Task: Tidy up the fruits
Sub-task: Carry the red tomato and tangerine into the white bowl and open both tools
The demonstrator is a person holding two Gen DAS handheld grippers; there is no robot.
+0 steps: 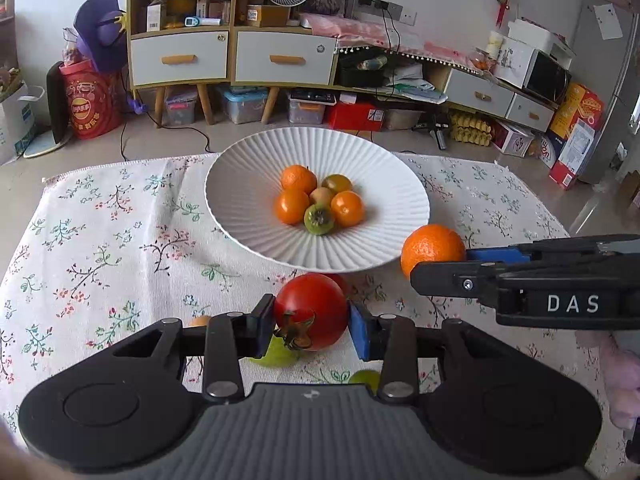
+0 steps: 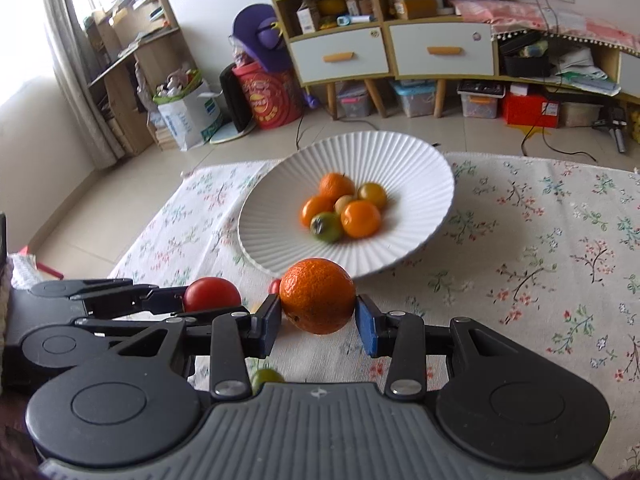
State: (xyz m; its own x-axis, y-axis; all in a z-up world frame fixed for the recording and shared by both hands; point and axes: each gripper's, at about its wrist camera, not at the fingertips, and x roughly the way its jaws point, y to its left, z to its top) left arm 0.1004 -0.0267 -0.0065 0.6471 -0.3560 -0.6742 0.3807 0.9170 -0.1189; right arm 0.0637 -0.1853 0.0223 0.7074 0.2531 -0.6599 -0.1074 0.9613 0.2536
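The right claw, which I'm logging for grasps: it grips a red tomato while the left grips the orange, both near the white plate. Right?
Swapped. In the right wrist view the right claw grips the orange; the left claw grips the red tomato. Both are near the white plate.

Sitting on flowered tablecloth: white ribbed ceramic plate, holding cluster of small orange and green fruits. Lying near plate's front rim: red tomato left, round orange mandarin right.
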